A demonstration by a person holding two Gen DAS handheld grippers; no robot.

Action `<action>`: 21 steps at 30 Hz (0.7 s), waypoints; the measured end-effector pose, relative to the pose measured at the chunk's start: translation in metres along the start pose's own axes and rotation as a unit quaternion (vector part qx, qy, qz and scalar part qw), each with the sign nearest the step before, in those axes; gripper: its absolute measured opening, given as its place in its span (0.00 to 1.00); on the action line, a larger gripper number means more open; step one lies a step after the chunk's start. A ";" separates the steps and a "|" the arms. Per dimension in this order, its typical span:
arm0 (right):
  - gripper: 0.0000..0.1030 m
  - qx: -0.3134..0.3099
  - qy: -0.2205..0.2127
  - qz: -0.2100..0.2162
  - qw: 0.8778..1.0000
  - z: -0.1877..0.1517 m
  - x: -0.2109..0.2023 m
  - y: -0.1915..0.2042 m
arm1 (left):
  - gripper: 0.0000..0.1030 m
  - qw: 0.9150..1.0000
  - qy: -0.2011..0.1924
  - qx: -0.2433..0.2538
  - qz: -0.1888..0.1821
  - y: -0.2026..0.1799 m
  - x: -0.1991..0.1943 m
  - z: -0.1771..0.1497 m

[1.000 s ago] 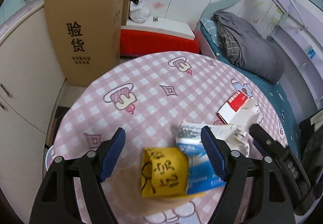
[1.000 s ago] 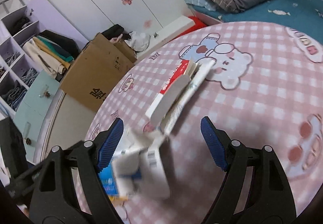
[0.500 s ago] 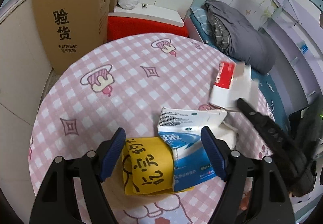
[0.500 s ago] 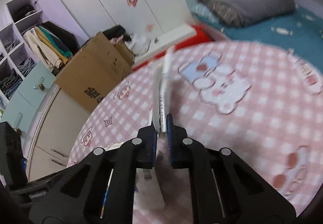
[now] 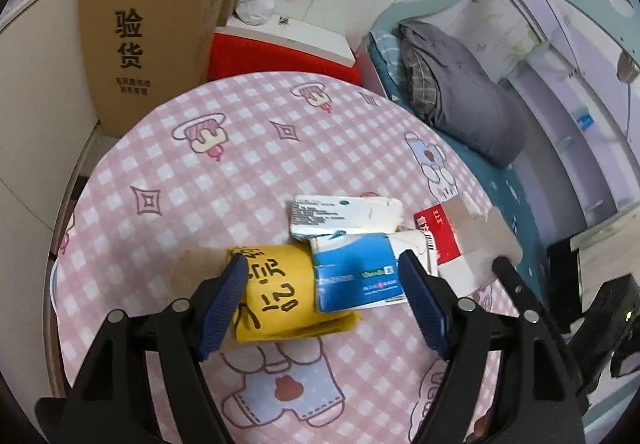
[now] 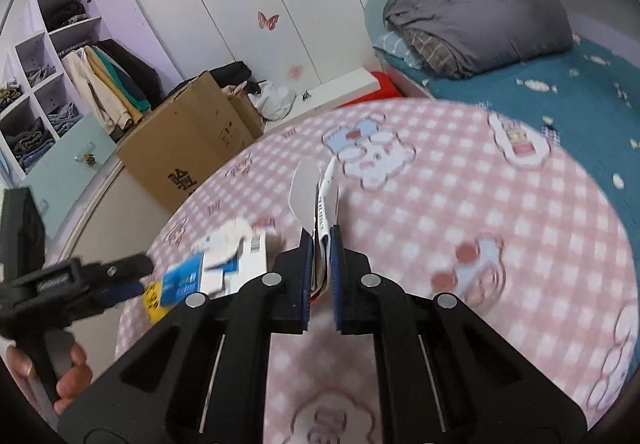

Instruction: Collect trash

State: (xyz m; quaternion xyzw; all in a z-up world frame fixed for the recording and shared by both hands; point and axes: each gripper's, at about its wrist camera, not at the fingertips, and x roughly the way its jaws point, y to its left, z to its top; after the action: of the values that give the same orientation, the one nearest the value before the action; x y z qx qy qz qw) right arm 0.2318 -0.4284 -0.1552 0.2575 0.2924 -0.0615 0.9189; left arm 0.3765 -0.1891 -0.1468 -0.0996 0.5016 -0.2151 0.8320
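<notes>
one flattened red-and-white carton [image 6: 320, 200] pinched edge-on in right gripper [image 6: 321, 264], long axis pointing away, left gripper [image 5: 320, 294] spread

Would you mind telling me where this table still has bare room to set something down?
The table is bare across its far half, between the cardboard box and the bed, and on the near edge below the yellow packet. It is crowded mid-table: yellow packet, blue box and white pack overlap.
</notes>
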 end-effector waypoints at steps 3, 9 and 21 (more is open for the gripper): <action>0.08 0.004 0.004 0.009 1.000 -0.010 -0.004 0.000 | 0.73 1.000 -0.003 -0.006 0.006 -0.003 0.002 -0.003; 0.08 -0.006 0.017 0.014 1.000 -0.020 0.003 0.010 | 0.73 1.000 0.009 0.004 -0.020 -0.016 0.009 -0.006; 0.12 -0.022 0.029 0.010 0.999 -0.026 0.021 0.026 | 0.68 0.999 0.005 0.019 -0.044 -0.029 0.021 -0.008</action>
State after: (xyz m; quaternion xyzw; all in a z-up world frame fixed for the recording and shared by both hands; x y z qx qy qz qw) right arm 0.2424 -0.3921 -0.1739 0.2419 0.3175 -0.0380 0.9161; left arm 0.3705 -0.2241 -0.1559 -0.1043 0.4970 -0.2613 0.8209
